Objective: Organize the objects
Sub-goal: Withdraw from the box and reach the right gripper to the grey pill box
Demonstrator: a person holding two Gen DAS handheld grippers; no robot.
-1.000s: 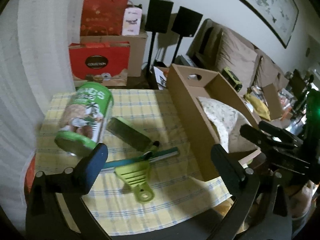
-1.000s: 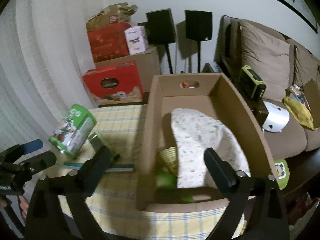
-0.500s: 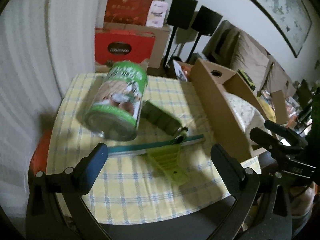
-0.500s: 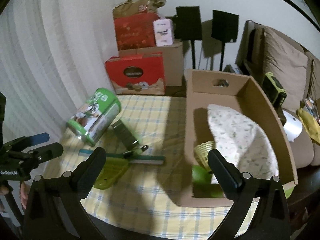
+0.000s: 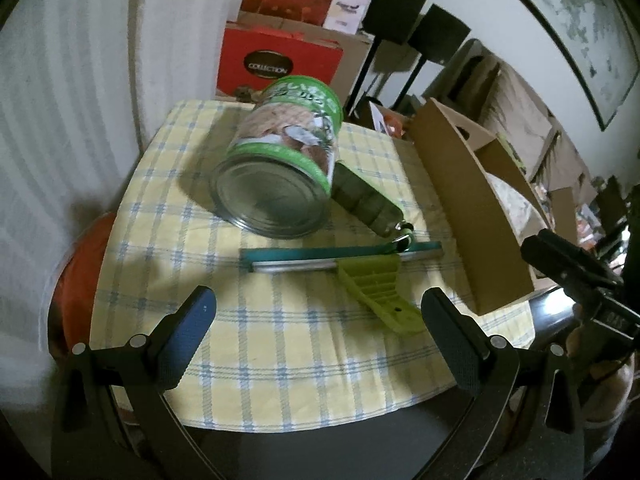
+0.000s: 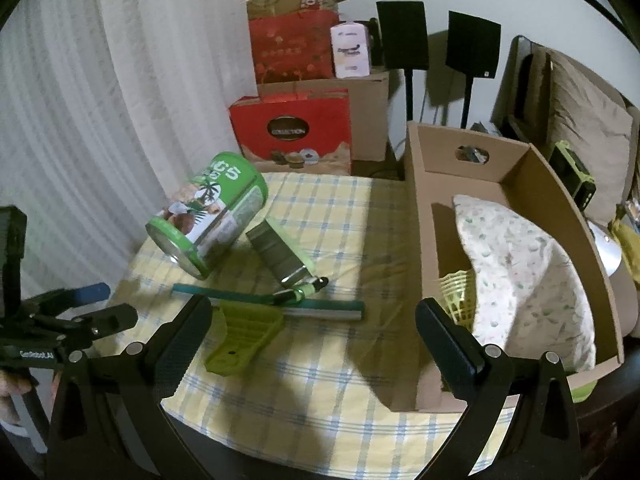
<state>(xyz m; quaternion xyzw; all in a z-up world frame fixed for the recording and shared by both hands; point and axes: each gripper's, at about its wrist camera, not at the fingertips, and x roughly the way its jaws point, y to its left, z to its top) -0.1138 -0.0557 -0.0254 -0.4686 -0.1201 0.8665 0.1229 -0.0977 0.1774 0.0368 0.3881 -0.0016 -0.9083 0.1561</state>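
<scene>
Both grippers hover empty off the near edge of the table [image 5: 304,364], the left gripper [image 5: 318,320] with fingers spread wide, the right gripper [image 6: 312,332] just as wide. Partly done, I'd say: the cardboard box [image 6: 424,216] along the right edge already holds a patterned cloth [image 6: 528,272] and a yellow basket [image 6: 460,296]. Left out are the green tin [image 5: 280,164], lying on its side near the far left corner, the grater [image 5: 364,200] just beside it, and the squeegee [image 5: 344,256] across the middle. Behind, a red box [image 6: 292,132] reads "COLLECTION"; the tin's lettering I can't make out.
</scene>
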